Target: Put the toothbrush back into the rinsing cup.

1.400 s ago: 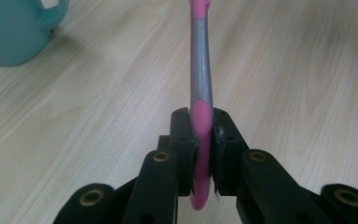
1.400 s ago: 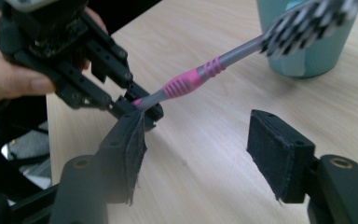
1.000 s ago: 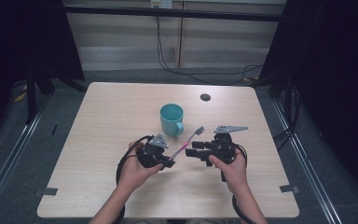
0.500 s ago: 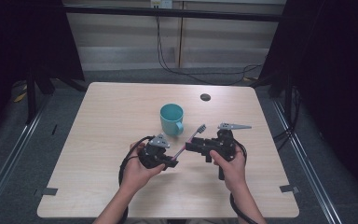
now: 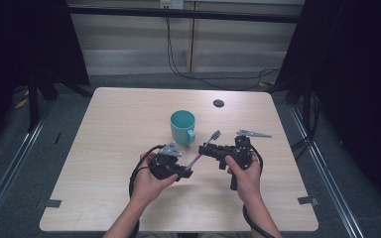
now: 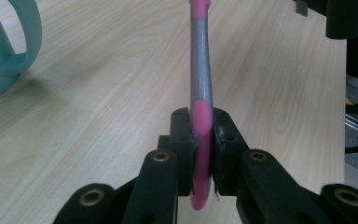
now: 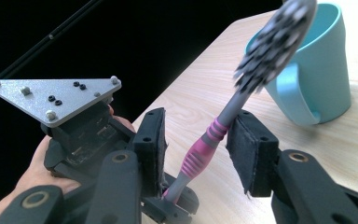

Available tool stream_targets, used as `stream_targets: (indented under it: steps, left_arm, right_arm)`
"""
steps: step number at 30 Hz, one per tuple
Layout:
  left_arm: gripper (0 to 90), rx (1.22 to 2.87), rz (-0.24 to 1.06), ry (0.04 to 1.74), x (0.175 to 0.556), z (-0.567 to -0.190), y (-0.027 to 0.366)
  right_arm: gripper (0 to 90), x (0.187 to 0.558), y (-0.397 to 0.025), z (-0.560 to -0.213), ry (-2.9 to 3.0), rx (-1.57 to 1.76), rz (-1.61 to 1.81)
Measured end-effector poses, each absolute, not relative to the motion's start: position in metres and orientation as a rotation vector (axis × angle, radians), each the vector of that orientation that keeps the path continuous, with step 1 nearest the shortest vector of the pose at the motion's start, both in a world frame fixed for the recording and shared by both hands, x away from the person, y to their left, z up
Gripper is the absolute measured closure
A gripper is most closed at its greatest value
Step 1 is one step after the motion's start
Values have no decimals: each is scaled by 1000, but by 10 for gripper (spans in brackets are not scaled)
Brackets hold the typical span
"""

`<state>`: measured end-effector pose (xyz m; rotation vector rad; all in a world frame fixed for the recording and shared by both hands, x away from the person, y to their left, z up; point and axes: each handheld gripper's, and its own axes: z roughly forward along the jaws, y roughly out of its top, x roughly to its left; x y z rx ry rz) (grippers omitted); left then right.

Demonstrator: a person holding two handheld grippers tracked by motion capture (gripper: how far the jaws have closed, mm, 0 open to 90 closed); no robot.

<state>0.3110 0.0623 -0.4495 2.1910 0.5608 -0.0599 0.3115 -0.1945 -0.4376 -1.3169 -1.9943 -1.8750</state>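
Jaws of the left gripper [image 5: 187, 172] pinch the lower end of a pink and grey toothbrush [image 5: 204, 148], seen from the high view, just in front of the teal mug [image 5: 182, 126] on the counter [image 5: 104, 148]. From that grip the toothbrush slants up and away toward the mug, its bristled head just beside the mug's handle. The right gripper [image 5: 204, 149] sits to the right of the mug, its tips at the middle of the toothbrush shaft.

From the left gripper view, the left gripper [image 6: 200, 140] has both jaws pressed against the pink end of the toothbrush [image 6: 200, 84], which stands straight up between them, grey higher along the handle. The mug [image 6: 2, 46] stands to the left of it, handle turned toward the toothbrush.

From the right gripper view, the right gripper [image 7: 200, 144] has its jaws spread, one on each side of the toothbrush [image 7: 214, 135], with a gap showing at either pad. The ribbed pink grip lies between them, and the bristled head rises in front of the mug [image 7: 317, 70]. The left gripper [image 7: 172, 205] holds the toothbrush's base below, beside a hand [image 7: 32, 172].
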Motion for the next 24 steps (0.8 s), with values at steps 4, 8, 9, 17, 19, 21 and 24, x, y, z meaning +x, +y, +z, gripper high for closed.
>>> stream_targets:
  steps: [4,8,9,17,19,21,24]
  left_arm:
    - [813,2182,-61,561,311,-449,61]
    - [813,2175,-67,563,310,-449,61]
    - [813,2172,-71,565,310,-449,60]
    - [813,2163,-99,567,309,-453,57]
    - [813,2163,-104,579,309,-453,57]
    - [813,2156,-115,584,309,-453,57]
    - [813,2145,-129,590,309,-453,57]
  right_arm:
    - [612,311,-195,-437,-1997,-1321,-1882]
    - [653,311,-196,-436,-1980,-1326,-1894]
    - [663,311,-197,-436,-1982,-1331,-1895]
    - [724,312,-195,-434,-1976,-1335,-1898]
    - [738,312,-193,-433,-1982,-1338,-1899]
    - [768,313,-193,-432,-1981,-1340,-1905]
    - [777,313,-192,-432,-1963,-1347,-1918]
